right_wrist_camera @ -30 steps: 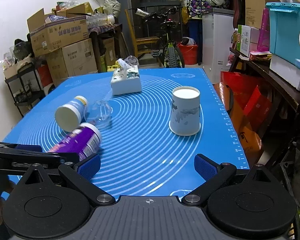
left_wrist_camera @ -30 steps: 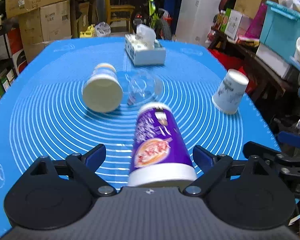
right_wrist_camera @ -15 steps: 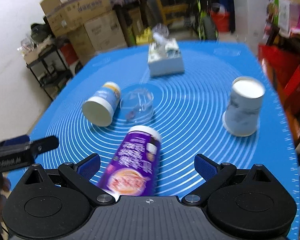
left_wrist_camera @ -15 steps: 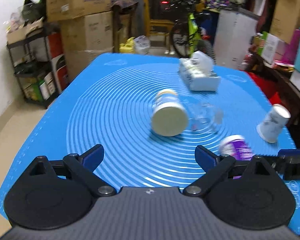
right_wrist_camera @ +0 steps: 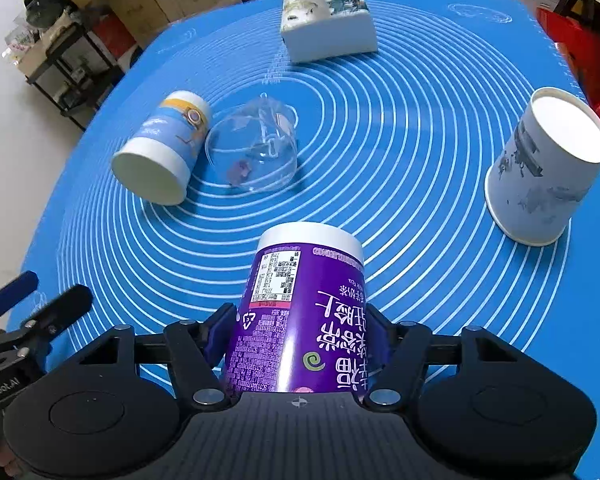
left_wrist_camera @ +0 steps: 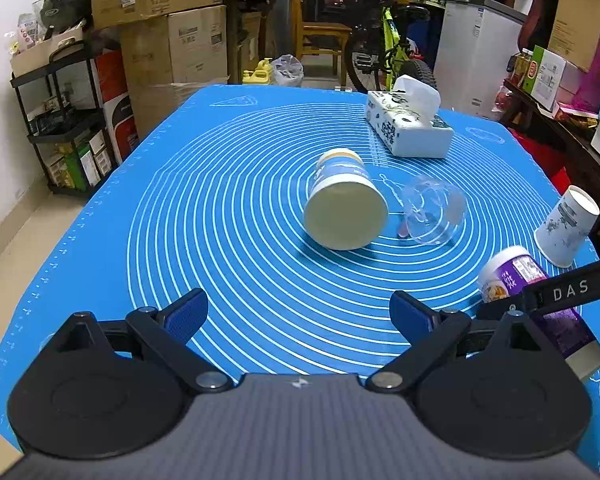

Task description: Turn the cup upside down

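A purple paper cup (right_wrist_camera: 300,312) lies on its side between the fingers of my right gripper (right_wrist_camera: 298,336), which is shut on it; its white base end points away from me. It also shows in the left wrist view (left_wrist_camera: 528,292) at the right, partly behind the right gripper's arm. My left gripper (left_wrist_camera: 300,314) is open and empty over the blue mat (left_wrist_camera: 220,240). A blue-and-white cup (right_wrist_camera: 160,152) and a clear glass cup (right_wrist_camera: 256,152) lie on their sides mid-mat. A white patterned cup (right_wrist_camera: 544,172) stands upside down at the right.
A tissue box (right_wrist_camera: 328,28) stands at the far side of the mat, also seen in the left wrist view (left_wrist_camera: 408,128). Cardboard boxes (left_wrist_camera: 160,12), a shelf rack, a bicycle (left_wrist_camera: 384,48) and storage bins surround the table. The mat's right edge is near the white cup.
My right gripper has moved in and closed on the purple cup. My left gripper has drawn back and to the left, away from that cup, and stayed open.
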`<state>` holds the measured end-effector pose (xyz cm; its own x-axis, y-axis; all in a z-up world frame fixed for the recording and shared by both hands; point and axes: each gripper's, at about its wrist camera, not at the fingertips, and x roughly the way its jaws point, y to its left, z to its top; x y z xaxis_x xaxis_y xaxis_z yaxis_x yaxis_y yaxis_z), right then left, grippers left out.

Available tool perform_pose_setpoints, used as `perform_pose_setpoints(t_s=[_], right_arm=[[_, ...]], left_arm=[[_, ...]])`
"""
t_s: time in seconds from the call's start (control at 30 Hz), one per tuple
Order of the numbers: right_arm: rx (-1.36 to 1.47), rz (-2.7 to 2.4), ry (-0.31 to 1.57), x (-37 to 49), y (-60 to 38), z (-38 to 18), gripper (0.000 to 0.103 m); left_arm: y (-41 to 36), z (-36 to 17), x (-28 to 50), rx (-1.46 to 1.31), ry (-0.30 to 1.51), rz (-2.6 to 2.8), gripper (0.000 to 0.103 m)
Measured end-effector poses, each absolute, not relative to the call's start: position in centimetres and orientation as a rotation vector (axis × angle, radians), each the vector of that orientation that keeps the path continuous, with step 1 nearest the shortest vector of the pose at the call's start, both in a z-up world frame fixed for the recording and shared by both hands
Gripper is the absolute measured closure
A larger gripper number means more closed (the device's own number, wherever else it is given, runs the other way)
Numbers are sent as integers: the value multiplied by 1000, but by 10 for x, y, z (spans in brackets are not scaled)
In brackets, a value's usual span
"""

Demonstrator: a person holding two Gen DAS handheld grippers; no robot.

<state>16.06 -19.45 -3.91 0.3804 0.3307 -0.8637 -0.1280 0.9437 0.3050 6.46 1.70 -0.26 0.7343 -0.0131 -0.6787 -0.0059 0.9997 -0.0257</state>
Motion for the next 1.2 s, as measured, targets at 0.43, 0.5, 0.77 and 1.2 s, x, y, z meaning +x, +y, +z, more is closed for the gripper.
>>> perform_pose_setpoints(t_s=[0.43,0.5,0.77,1.2], right_arm=[[192,178,477,112,-208,-37,34],[150,172,400,102,-205,-46,34],[-31,180,318,59,-184,-49,35],[-4,218,363,31,-192,-28,16]], left_arm=[[12,-4,62,-32,740,-15,6],[10,-5,62,-28,740,-16,6],[6,-6,60,-23,739,-26,6],[-11,-4,43,-4,736,-53,6]])
